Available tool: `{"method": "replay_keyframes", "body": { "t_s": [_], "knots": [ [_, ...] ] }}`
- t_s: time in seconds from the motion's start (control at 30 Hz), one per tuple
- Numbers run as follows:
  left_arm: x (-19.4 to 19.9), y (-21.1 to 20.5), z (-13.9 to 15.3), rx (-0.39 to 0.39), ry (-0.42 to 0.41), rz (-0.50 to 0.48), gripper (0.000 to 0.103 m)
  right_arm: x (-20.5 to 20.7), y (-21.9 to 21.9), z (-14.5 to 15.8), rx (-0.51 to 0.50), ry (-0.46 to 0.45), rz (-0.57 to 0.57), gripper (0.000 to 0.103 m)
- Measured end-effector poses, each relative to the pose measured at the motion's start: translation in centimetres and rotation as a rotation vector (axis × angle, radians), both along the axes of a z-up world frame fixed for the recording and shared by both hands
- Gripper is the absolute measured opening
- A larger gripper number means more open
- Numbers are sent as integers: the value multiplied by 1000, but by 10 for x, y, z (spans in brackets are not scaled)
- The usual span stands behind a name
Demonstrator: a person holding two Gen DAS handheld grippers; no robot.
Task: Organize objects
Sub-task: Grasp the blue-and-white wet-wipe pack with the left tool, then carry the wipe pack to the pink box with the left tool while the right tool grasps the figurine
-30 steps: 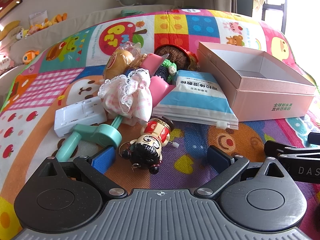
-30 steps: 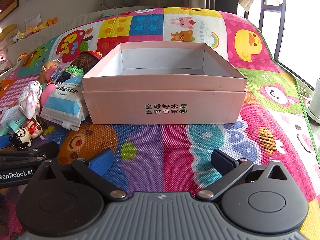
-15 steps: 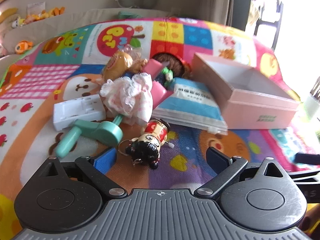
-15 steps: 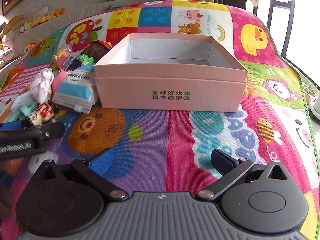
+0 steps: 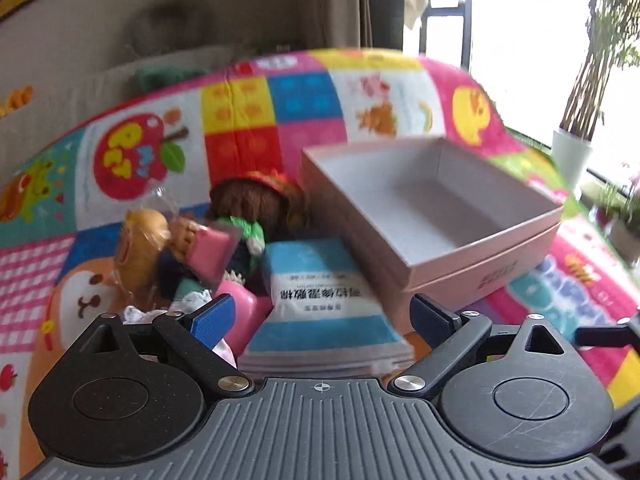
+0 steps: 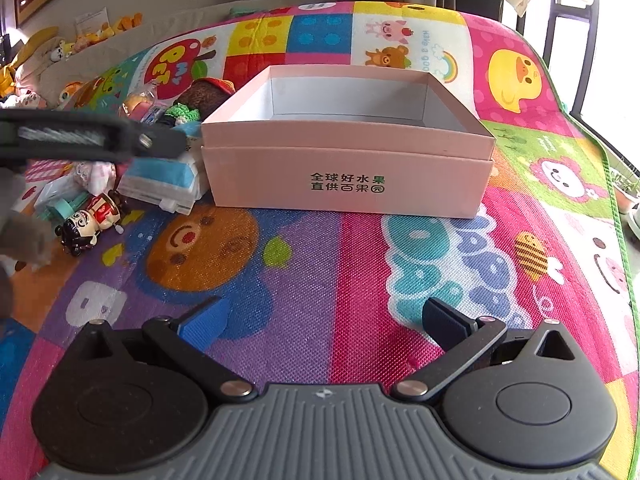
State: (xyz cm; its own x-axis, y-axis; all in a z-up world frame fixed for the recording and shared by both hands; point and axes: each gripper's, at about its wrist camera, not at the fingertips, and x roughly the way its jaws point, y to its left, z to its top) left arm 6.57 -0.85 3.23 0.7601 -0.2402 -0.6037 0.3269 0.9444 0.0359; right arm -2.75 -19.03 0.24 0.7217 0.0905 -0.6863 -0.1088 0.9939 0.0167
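An open pink box (image 6: pixel 348 168) stands on the colourful play mat; it also shows in the left wrist view (image 5: pixel 436 208), and its inside is bare. My left gripper (image 5: pixel 320 318) is open, raised over a blue-and-white packet (image 5: pixel 320 312) that lies against the box's left side. Behind the packet are a brown knitted doll (image 5: pixel 256 204), a pink block (image 5: pixel 212 252) and a wrapped bun (image 5: pixel 138 240). My right gripper (image 6: pixel 320 320) is open and empty above the mat in front of the box. A small red-and-black figurine (image 6: pixel 90 222) lies left of it.
The left gripper's body (image 6: pixel 88 136) crosses the upper left of the right wrist view. A frilly pink-and-white cloth (image 6: pixel 94 170) and a teal tool (image 6: pixel 60 208) lie by the figurine. Plush toys (image 6: pixel 96 32) line the far left. A window and a potted plant (image 5: pixel 572 156) are at the right.
My left gripper has risen and moved forward and right, from the figurine to above the blue-and-white packet. The right gripper has lifted slightly. Both stay open.
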Motion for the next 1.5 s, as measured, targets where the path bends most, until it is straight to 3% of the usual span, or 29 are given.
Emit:
{"method": "replay_keyframes", "body": {
  "t_s": [0.17,0.37,0.47,0.53,0.6,0.7,0.8,0.97,1.17,1.27,1.33,1.5],
  "knots": [
    [17,-3,-9,86,-13,-44,95,-2,0,1,3,0,4,103],
    [27,6,-5,31,-1,-28,95,-3,0,1,6,-5,3,103],
    [33,-14,-8,40,22,-94,87,-4,0,1,3,-6,2,103],
    [36,-27,-13,98,18,-89,88,-5,0,1,4,-6,2,103],
    [45,-28,-19,104,38,-69,81,-6,1,1,4,-7,2,103],
    [55,-10,-21,18,86,-27,66,-6,0,1,8,-5,5,103],
    [45,6,-10,-76,105,9,61,-5,1,1,3,0,9,103],
    [-30,39,20,-249,39,-30,60,-2,1,2,-6,8,21,103],
    [-101,123,57,-351,-86,188,60,4,5,4,2,20,16,103],
    [-118,153,66,-349,-129,261,60,8,23,12,77,19,133,103],
    [-127,169,68,-359,-143,291,60,3,45,24,105,-34,244,103],
    [-137,183,58,-381,-117,305,60,-8,121,34,23,-142,557,102]
  ]
}}
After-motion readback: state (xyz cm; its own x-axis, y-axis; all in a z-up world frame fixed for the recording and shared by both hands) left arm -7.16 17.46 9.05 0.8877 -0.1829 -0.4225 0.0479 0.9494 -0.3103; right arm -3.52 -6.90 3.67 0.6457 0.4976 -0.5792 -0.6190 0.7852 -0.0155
